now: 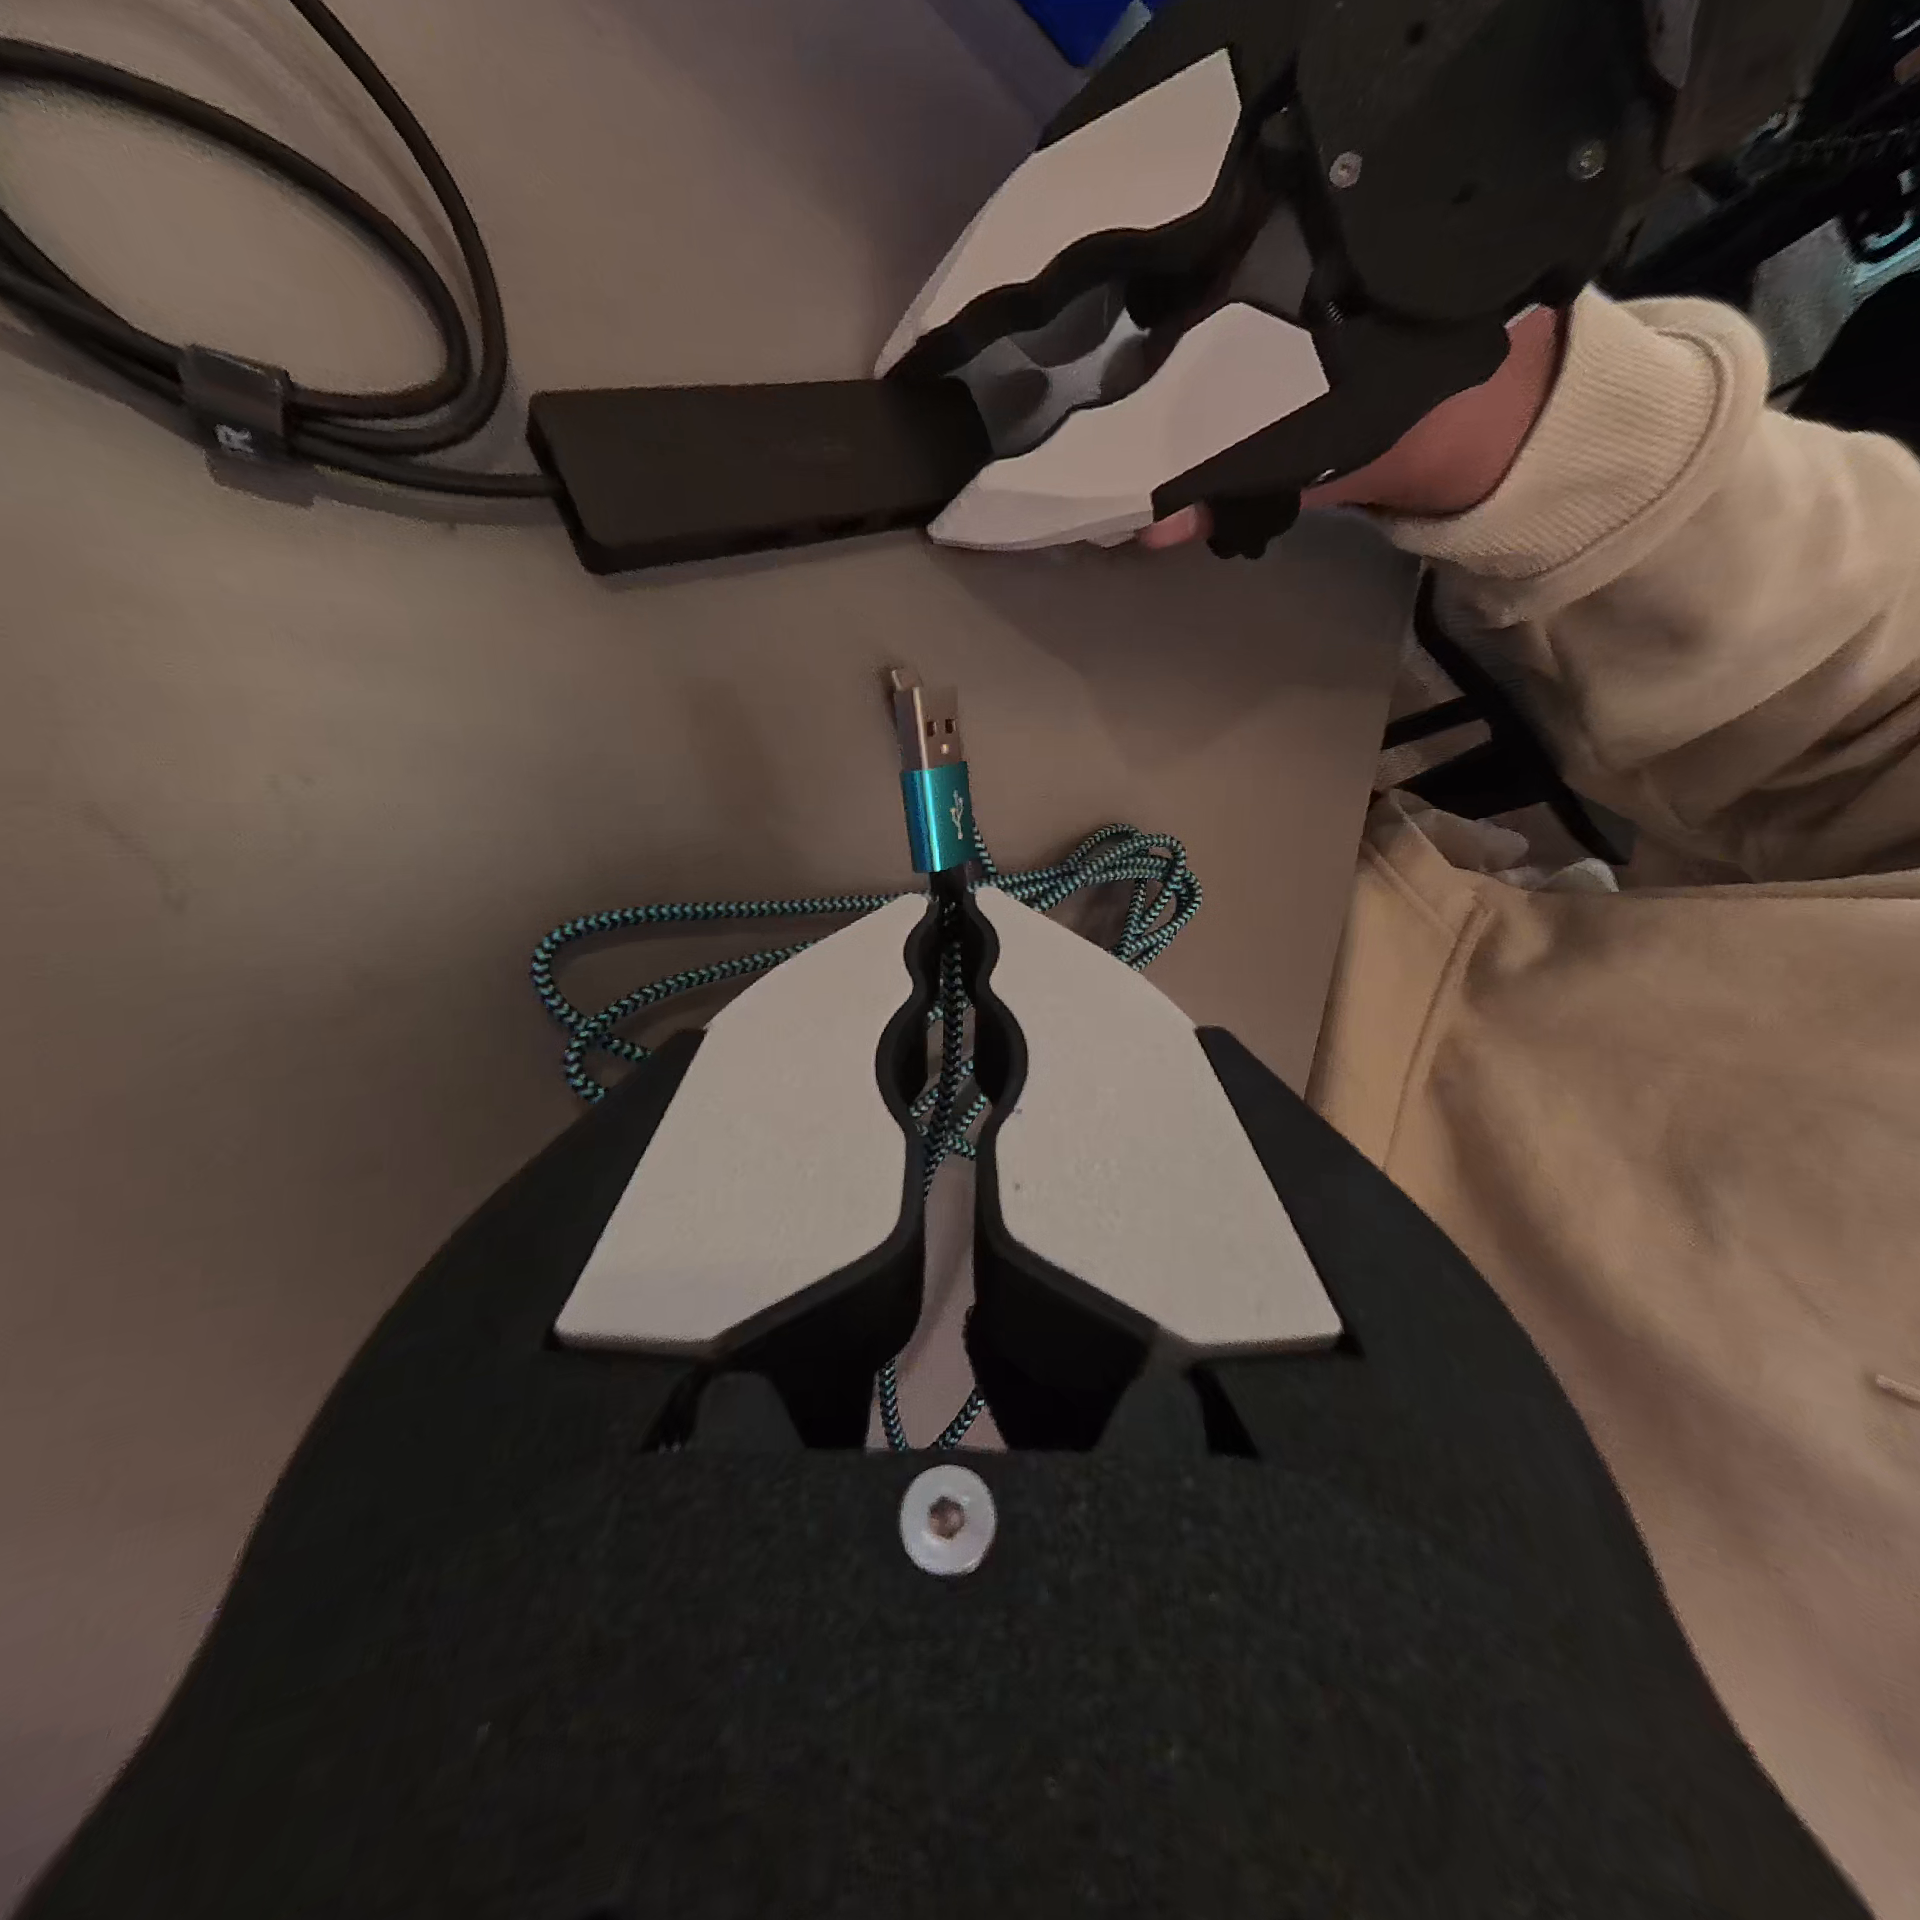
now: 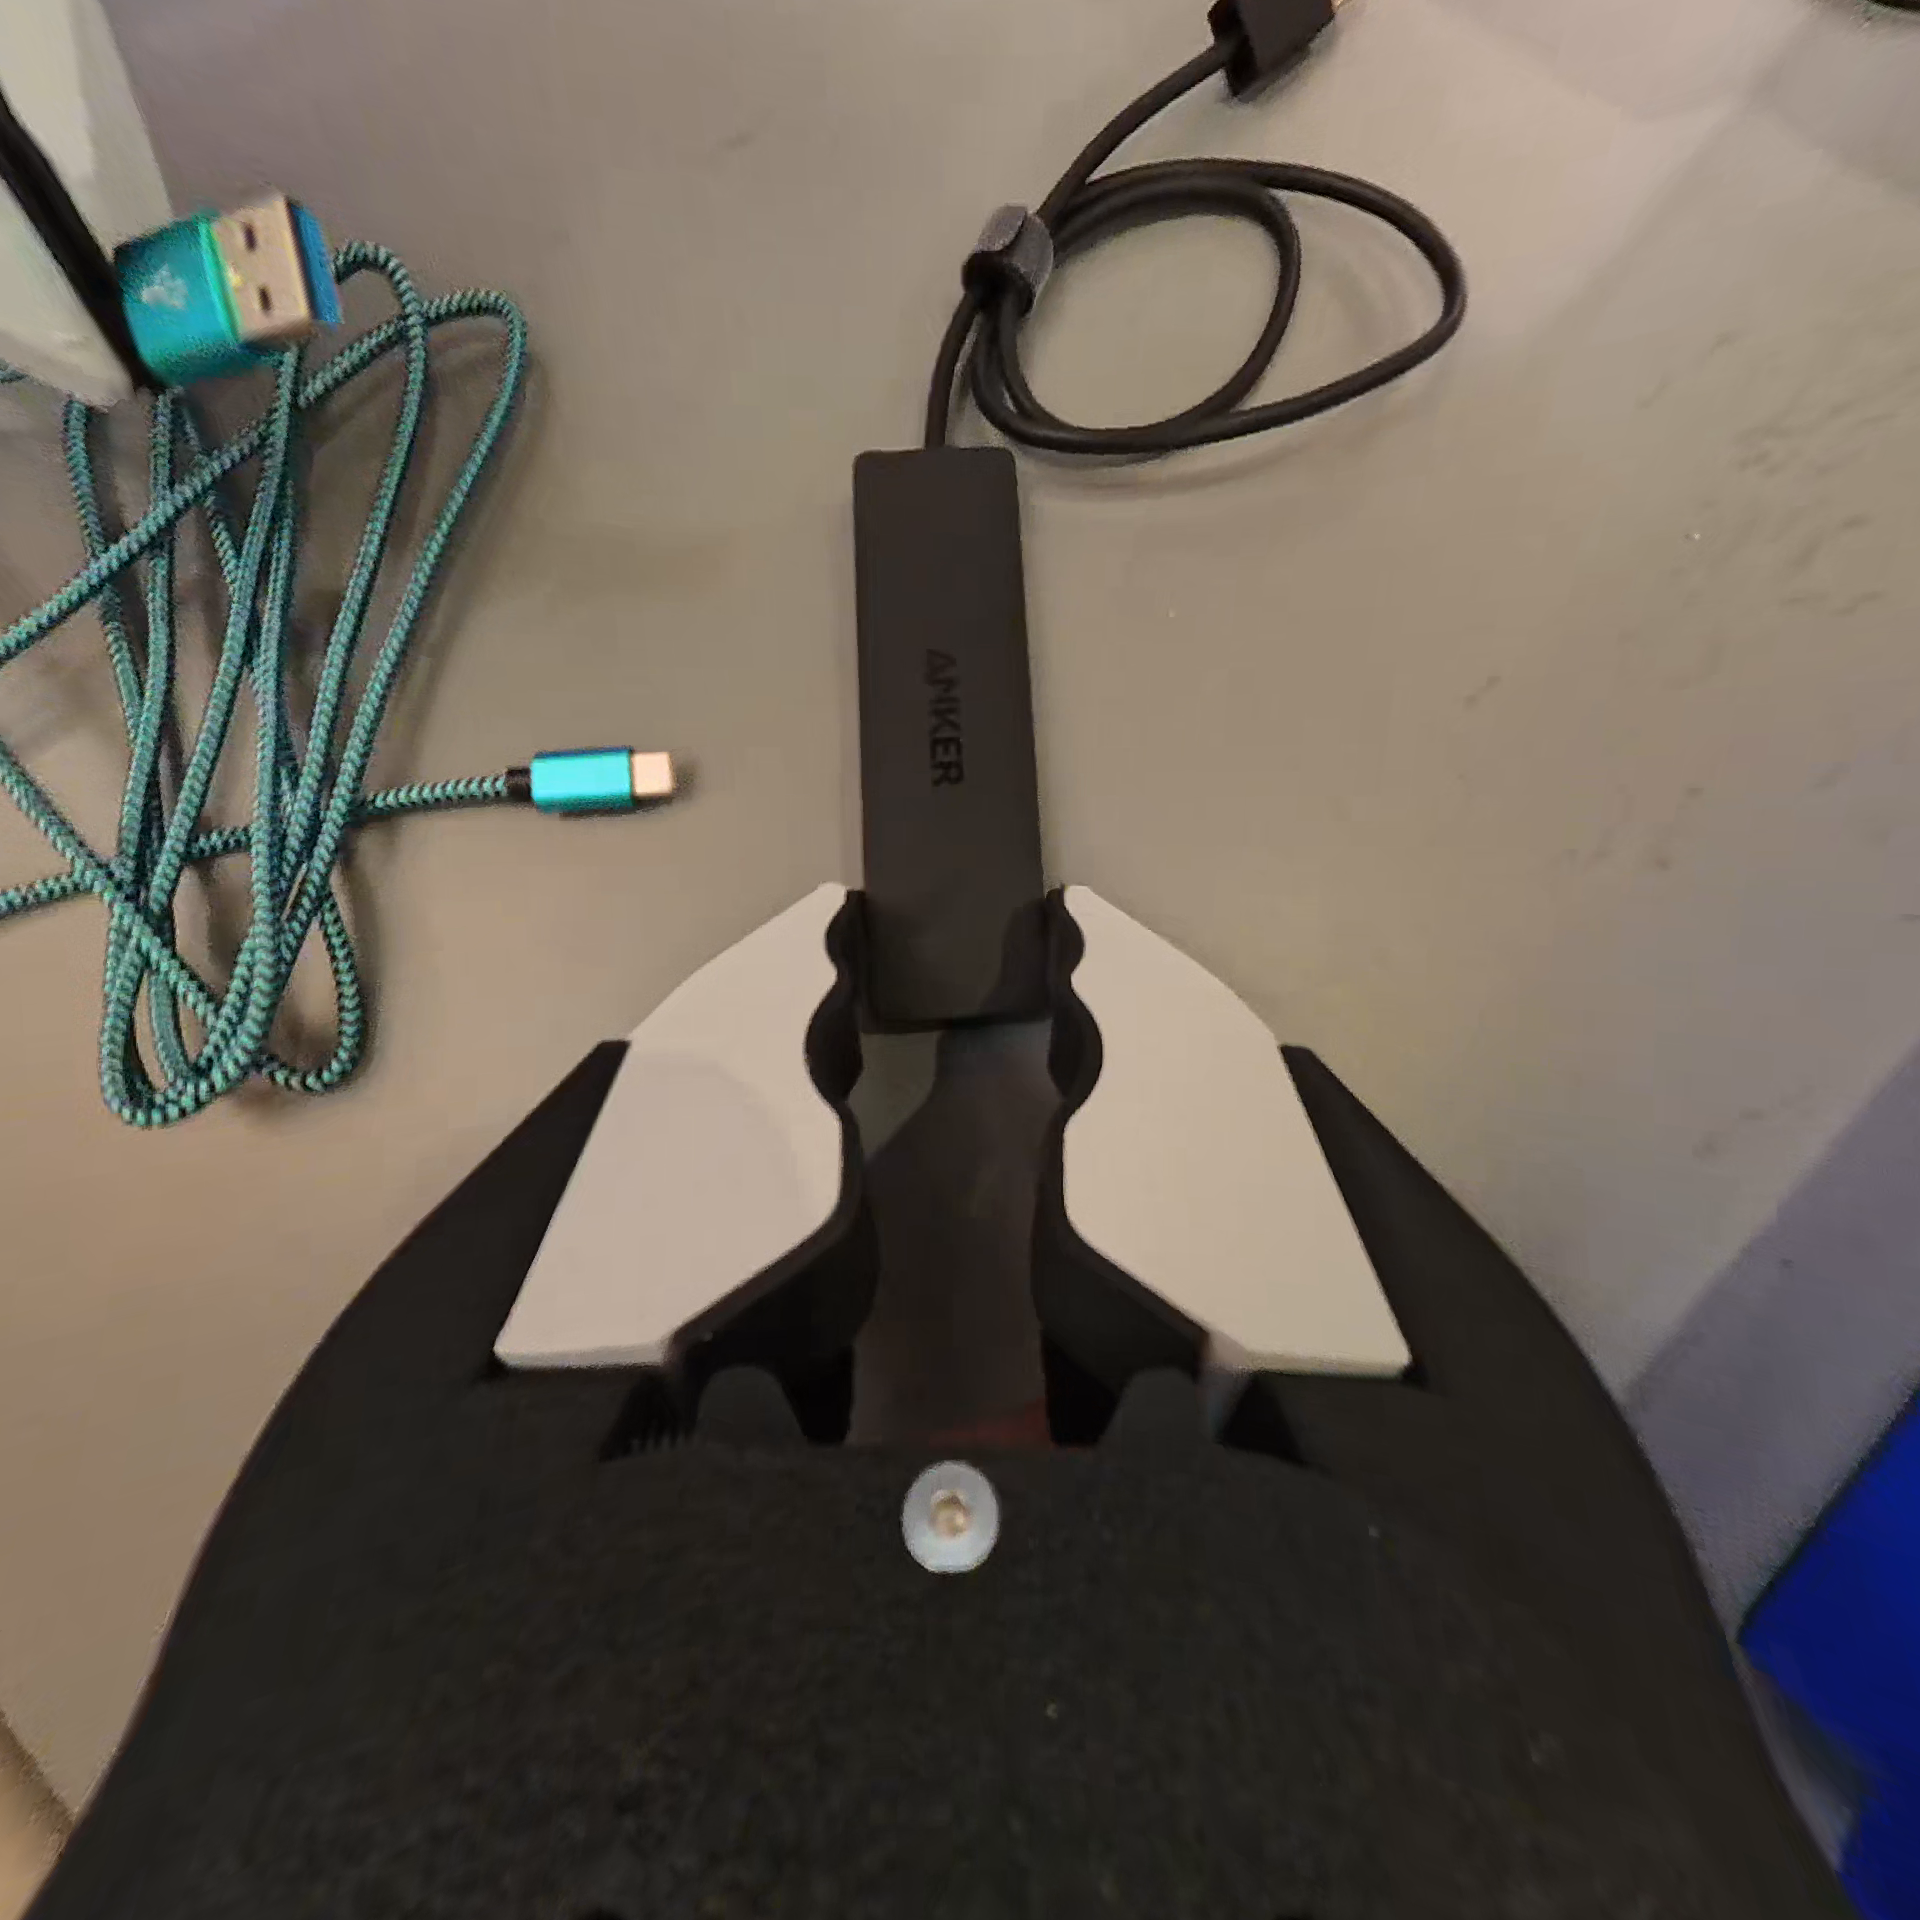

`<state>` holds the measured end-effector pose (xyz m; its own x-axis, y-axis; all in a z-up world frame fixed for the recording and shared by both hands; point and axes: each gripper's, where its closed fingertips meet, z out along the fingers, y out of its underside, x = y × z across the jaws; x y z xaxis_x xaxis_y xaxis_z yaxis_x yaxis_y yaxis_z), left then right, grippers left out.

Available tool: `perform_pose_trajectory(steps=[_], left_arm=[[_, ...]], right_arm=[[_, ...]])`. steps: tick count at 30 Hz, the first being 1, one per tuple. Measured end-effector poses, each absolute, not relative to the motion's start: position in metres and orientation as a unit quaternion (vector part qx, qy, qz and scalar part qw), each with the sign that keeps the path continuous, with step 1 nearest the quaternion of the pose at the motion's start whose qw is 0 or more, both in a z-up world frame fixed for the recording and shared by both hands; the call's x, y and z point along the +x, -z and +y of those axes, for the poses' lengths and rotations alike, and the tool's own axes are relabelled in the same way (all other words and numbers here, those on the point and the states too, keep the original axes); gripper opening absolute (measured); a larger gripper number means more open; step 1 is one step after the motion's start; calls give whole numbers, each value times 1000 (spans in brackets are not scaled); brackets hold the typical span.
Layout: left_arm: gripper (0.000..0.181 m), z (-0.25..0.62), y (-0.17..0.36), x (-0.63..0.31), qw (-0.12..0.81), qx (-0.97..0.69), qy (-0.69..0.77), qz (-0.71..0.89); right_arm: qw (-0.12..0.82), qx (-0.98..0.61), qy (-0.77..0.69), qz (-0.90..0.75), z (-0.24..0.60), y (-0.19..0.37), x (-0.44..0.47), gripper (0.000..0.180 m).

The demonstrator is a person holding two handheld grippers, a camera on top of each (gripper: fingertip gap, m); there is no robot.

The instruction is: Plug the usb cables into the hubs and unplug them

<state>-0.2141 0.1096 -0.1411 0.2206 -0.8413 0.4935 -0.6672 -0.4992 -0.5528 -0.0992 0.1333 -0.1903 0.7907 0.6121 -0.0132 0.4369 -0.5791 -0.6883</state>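
Note:
My left gripper [image 1: 951, 909] is shut on the teal braided USB cable [image 1: 727, 925] just behind its teal USB-A plug [image 1: 938, 790], which sticks out forward above the table. The plug also shows in the right wrist view [image 2: 223, 286], at the upper left. My right gripper [image 2: 951, 914] is shut on the near end of the flat black USB hub [image 2: 945, 675], which lies on the grey table. In the left wrist view the hub [image 1: 727, 457] lies ahead of the plug, with the right gripper [image 1: 956, 436] clamping its right end. The plug is apart from the hub.
The hub's black lead [image 2: 1195, 312] coils beyond it, bound with a strap [image 2: 1006, 244]. The teal cable's small plug [image 2: 603, 781] lies on the table left of the hub. A beige sleeve [image 1: 1558, 520] fills the right. The table edge [image 2: 1662, 1299] runs close on the right, with something blue [image 2: 1849, 1662] below. Some 12 cm of space lies between my two pairs of fingers.

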Motion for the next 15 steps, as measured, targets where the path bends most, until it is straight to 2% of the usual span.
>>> perform_pose_trajectory(steps=[7, 15], left_arm=[[2, 118, 137, -201, 122, -809, 308, 486], [2, 116, 125, -190, 99, -796, 414, 430]], right_arm=[[457, -842, -117, -259, 141, 142, -116, 33], [580, -767, -79, -263, 128, 114, -129, 33]])
